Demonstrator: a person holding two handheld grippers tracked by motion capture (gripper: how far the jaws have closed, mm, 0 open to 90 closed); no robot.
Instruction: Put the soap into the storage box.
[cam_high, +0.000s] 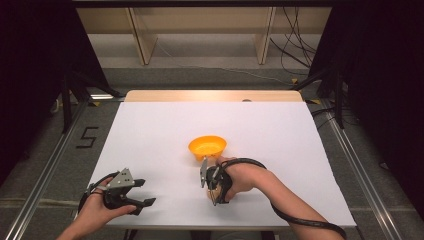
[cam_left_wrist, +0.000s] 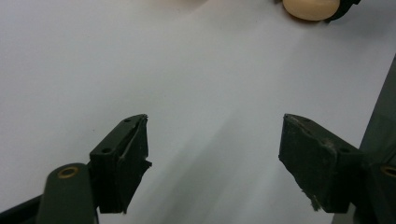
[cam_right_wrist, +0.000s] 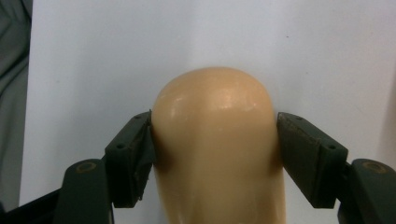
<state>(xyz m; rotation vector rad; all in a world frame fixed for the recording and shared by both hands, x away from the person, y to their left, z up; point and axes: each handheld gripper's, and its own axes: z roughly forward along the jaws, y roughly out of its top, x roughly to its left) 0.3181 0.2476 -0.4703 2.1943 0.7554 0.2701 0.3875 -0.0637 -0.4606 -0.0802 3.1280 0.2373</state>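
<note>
While the right claw (cam_right_wrist: 215, 140) grips a smooth tan rounded object (cam_right_wrist: 217, 144), both pads touching its sides | object sits near the counter's (cam_high: 150, 130) front edge, at 6 o'clock from the orange bowl (cam_high: 207, 147) | left claw (cam_left_wrist: 215, 140) at 9 o'clock from it, jaws wide apart, nothing between them.

- Worktop (cam_high: 150, 130): white sheet over it, a bare wooden strip along the far edge.
- Orange bowl (cam_high: 207, 147) stands near the middle.
- Beige rounded object (cam_right_wrist: 217, 149) lies on the sheet, nearer the front edge than the bowl.
</note>
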